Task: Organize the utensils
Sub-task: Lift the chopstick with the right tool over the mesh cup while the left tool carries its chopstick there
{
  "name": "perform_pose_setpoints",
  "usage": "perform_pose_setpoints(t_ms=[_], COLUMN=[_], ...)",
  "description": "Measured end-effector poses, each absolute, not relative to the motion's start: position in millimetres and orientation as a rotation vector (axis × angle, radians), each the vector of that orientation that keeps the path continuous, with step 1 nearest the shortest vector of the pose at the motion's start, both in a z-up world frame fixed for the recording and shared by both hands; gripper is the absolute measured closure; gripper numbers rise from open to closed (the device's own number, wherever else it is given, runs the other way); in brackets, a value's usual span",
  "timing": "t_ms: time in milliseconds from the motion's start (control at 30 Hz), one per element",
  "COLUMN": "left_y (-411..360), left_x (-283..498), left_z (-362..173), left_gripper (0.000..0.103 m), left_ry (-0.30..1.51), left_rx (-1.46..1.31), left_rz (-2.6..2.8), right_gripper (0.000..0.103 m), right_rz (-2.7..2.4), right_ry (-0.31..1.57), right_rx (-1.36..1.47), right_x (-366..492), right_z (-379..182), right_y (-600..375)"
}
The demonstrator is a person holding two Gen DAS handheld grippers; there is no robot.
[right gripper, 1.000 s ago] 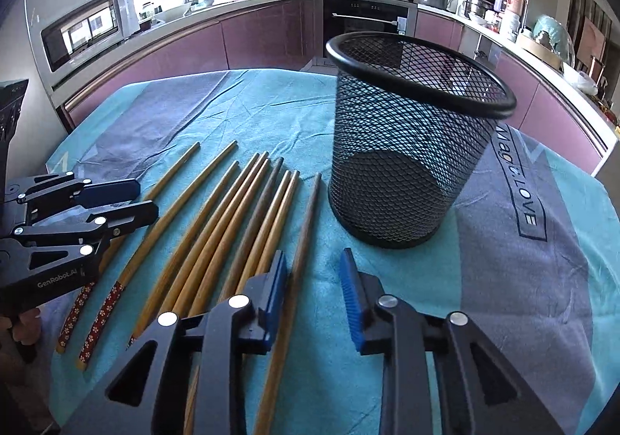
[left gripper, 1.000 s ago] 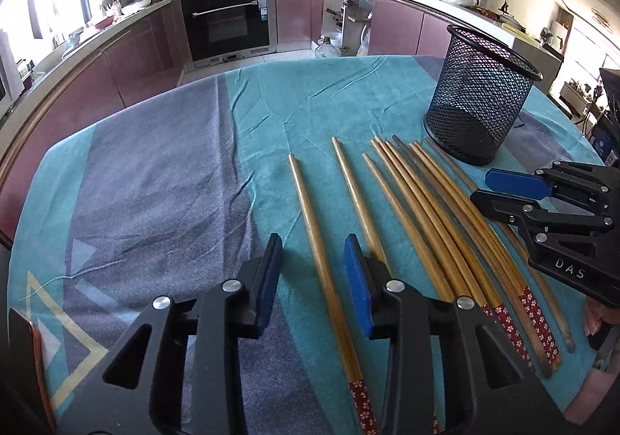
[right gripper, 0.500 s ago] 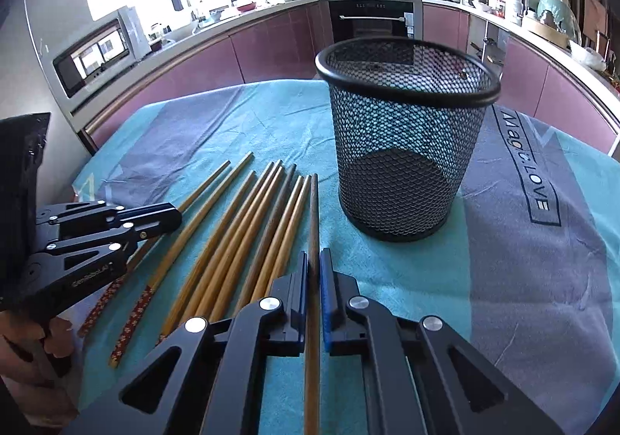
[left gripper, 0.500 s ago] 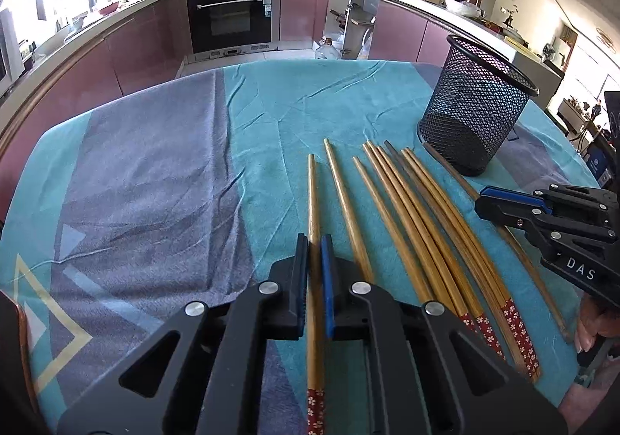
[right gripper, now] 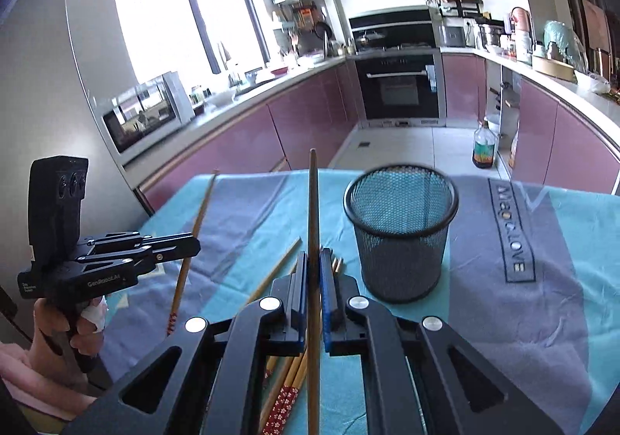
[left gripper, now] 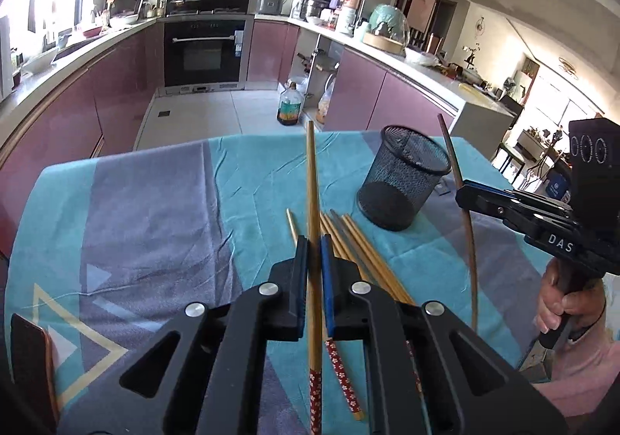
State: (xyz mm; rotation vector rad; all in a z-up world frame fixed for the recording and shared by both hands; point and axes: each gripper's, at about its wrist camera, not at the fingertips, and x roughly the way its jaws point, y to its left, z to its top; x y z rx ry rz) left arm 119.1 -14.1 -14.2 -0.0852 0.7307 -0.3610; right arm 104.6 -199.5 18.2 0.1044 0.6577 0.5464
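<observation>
My left gripper (left gripper: 314, 241) is shut on a light wooden chopstick (left gripper: 311, 179) with a red flowered end, held lifted and pointing away over the table. My right gripper (right gripper: 314, 255) is shut on a darker brown chopstick (right gripper: 313, 202), also lifted; it shows in the left wrist view (left gripper: 461, 202) to the right of the basket. The black mesh basket (left gripper: 403, 183) stands upright and looks empty, also in the right wrist view (right gripper: 401, 229). Several more chopsticks (left gripper: 360, 245) lie side by side on the cloth between the grippers.
A teal and grey tablecloth (left gripper: 155, 210) covers the table. A dark reddish object (left gripper: 29, 361) sits at the table's near left edge. Kitchen counters, an oven (left gripper: 205, 51) and a bottle on the floor (left gripper: 288, 109) lie beyond the table.
Both grippers closed on a chopstick each, then rose from the table, lifting the sticks. The views now look from higher up, with the basket farther below.
</observation>
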Motion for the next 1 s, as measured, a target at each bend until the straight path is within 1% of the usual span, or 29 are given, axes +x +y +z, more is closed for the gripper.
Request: perform_pose_setpoints(t_ms=[233,467,633,833,1000], left_y=[-5,-5,-25,-57,-84], left_x=[97,107,122,150,172], left_z=[36,80,110,133,143], left_gripper=[0.096,0.096,0.096,0.096,0.096], left_ry=[0.625,0.523,0.467,0.427,0.422], left_rx=[-0.135,-0.205,-0.209,-0.194,-0.185], left_rz=[-0.443,-0.481,-0.513,-0.539,-0.551], right_gripper=[0.098,0.098,0.098,0.098,0.098], right_rz=[0.562,0.566,0.568,0.538,0.484], right_ry=[0.556,0.462,0.41,0.348,0.337], right_rx=[0.122,0.117,0.095,0.074,0.072], right_x=[100,106,118,130,145], right_z=[49,81,106,134,139], right_y=[-213,-220,-223,-235,-249])
